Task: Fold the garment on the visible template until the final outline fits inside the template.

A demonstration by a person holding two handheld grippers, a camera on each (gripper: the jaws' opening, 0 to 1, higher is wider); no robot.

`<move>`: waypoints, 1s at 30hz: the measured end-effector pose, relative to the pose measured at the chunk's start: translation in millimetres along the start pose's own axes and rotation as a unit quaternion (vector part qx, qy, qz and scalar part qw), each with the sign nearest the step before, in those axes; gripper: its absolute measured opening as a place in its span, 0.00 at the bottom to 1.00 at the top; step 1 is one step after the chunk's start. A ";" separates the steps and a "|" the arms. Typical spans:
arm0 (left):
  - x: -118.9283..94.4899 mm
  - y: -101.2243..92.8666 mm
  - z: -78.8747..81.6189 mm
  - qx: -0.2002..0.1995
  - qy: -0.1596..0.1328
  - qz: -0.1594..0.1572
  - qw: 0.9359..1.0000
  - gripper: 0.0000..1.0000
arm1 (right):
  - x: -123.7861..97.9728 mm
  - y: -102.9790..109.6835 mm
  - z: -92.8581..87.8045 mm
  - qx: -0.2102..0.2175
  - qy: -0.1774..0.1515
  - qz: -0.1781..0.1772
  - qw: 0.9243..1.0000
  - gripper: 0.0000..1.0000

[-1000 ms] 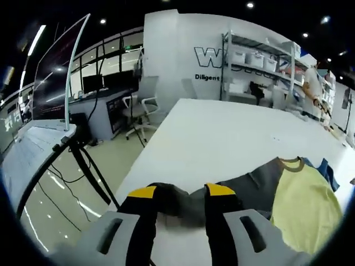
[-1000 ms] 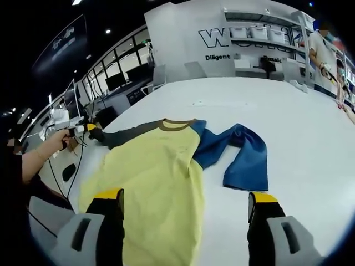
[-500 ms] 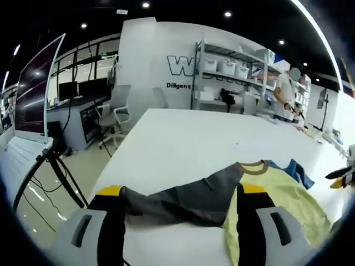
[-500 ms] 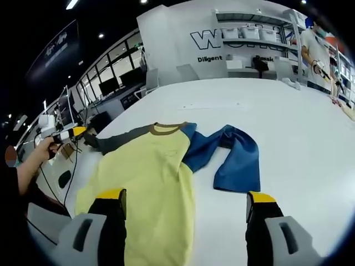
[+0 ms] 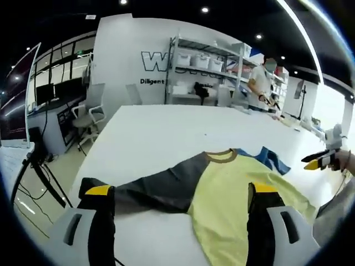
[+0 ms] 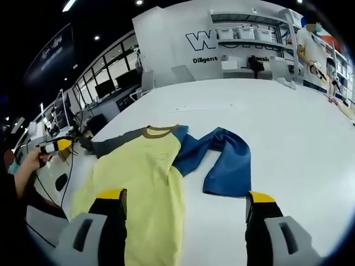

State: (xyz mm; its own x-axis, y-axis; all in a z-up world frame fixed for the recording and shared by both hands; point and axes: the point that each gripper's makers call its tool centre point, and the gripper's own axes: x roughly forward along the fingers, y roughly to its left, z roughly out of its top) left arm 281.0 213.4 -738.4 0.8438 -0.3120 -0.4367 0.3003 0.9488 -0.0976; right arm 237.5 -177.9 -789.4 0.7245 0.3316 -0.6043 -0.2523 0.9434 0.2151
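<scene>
1. Long-sleeve shirt (image 6: pixel 145 177) lies flat on white table (image 6: pixel 288 133): yellow body, brown collar (image 6: pixel 158 131), one grey sleeve (image 5: pixel 161 185), one blue sleeve (image 6: pixel 224 163).
2. Grey sleeve stretched straight out toward the table edge; blue sleeve bent back on itself, its cuff end pointing toward the camera in the right gripper view.
3. Left gripper (image 5: pixel 180 194): jaws spread wide, grasping nothing, above the grey sleeve and the yellow shoulder in the left gripper view; contact with cloth can't be told.
4. Right gripper (image 6: pixel 186 199): jaws spread wide, nothing between them, hovering by the shirt's hem, one jaw over the yellow body, the other over bare table.
5. Hand (image 6: pixel 28 163) holding the left gripper is at the left edge of the right gripper view, beside the grey cuff.
6. Background: shelving rack (image 5: pixel 205 66), office chairs (image 5: pixel 89 113), a person (image 5: pixel 259 83) standing by the shelves.
</scene>
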 end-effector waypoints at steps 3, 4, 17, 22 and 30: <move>-5.2 -8.2 -1.1 -0.004 -0.001 -0.015 1.000 0.99 | 0.8 -2.5 0.0 -0.004 0.003 -0.002 1.000 0.87; -6.4 -10.8 -1.4 -0.004 -0.001 -0.018 1.000 0.99 | 1.4 -3.4 0.2 -0.004 0.003 -0.003 1.000 0.87; -21.7 -64.4 -12.8 0.051 0.010 -0.080 0.995 0.99 | 33.5 -31.9 -6.4 -0.032 0.027 -0.008 0.999 0.72; -25.1 -76.9 -11.3 0.044 0.010 -0.103 0.994 0.99 | 43.3 -42.4 -5.1 -0.035 0.024 -0.021 0.999 0.68; -34.5 -86.5 -15.8 0.049 0.012 -0.109 0.993 0.99 | 53.4 -78.8 -21.1 0.001 0.056 -0.062 0.996 0.56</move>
State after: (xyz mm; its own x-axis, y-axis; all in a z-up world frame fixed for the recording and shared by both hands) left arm 218.9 142.9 -729.0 0.7440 -0.5069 -0.4353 0.5170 0.8494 -0.1055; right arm 282.6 -234.4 -854.9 0.6735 0.2104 -0.7086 -0.1644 0.9773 0.1340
